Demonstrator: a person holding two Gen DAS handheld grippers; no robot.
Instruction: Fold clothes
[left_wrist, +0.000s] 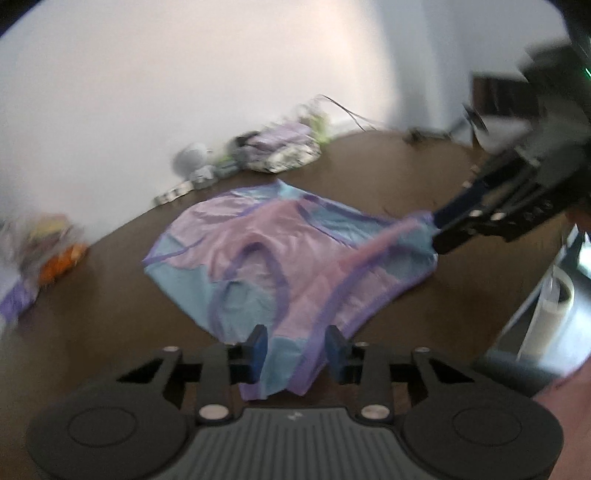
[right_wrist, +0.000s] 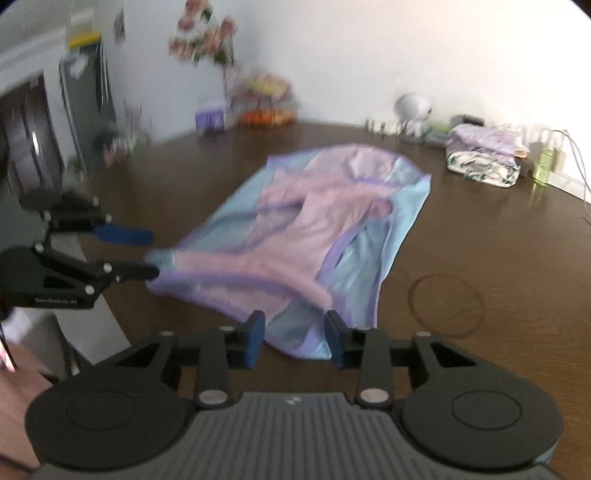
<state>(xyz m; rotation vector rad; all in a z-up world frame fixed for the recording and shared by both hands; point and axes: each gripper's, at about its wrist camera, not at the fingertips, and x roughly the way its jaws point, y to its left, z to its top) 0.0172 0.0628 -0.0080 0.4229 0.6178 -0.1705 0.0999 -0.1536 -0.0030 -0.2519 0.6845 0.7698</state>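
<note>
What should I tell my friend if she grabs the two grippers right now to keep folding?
Left hand-held gripper: jaws apart, with the near corner of the pink and light-blue shiny garment with purple trim between them, not pinched.
Right hand-held gripper: the same, jaws apart around another near corner.
Things: the garment lies spread on the dark brown wooden table; a stack of folded clothes sits by the wall.
Done: garment laid out, a pink part lying across it.
Left: probably most of the folding, then onto the stack.
</note>
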